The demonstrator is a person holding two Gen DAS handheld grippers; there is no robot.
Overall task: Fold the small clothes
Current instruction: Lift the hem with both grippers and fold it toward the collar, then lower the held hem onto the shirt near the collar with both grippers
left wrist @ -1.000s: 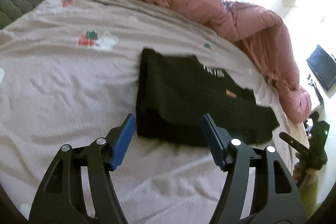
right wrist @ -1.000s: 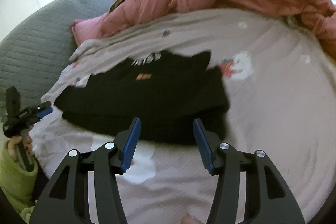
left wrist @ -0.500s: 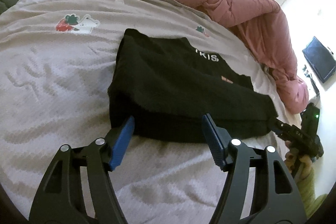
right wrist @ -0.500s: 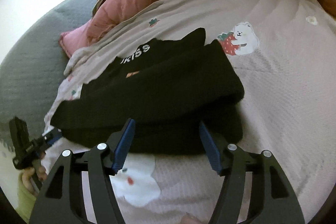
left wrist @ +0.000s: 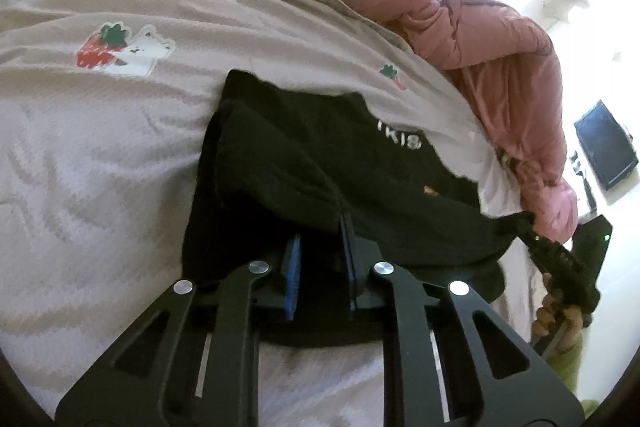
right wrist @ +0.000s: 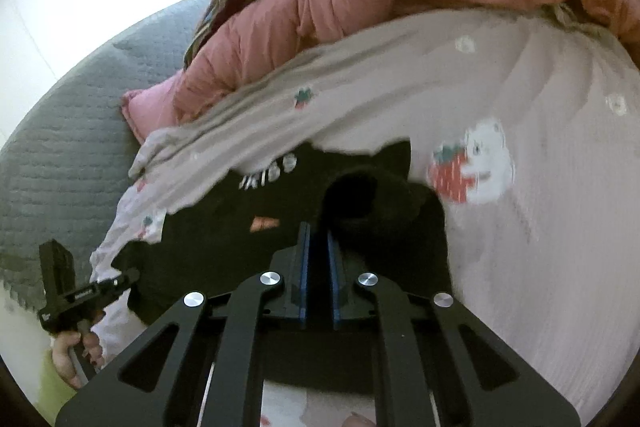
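A pink puffy duvet (left wrist: 460,27) is heaped along the far edge of my bed, on a pale sheet (left wrist: 100,155) printed with strawberries and bears; a grey quilted cover (right wrist: 60,155) lies beyond it. The black garment (left wrist: 300,163), partly folded with white lettering showing, lies mid-sheet. Both tools slant downward. My left gripper (left wrist: 320,247) is closing its blue pads on the garment's near hem. My right gripper (right wrist: 318,251) is clamped tight on the hem's other end, fabric bunched between the pads.
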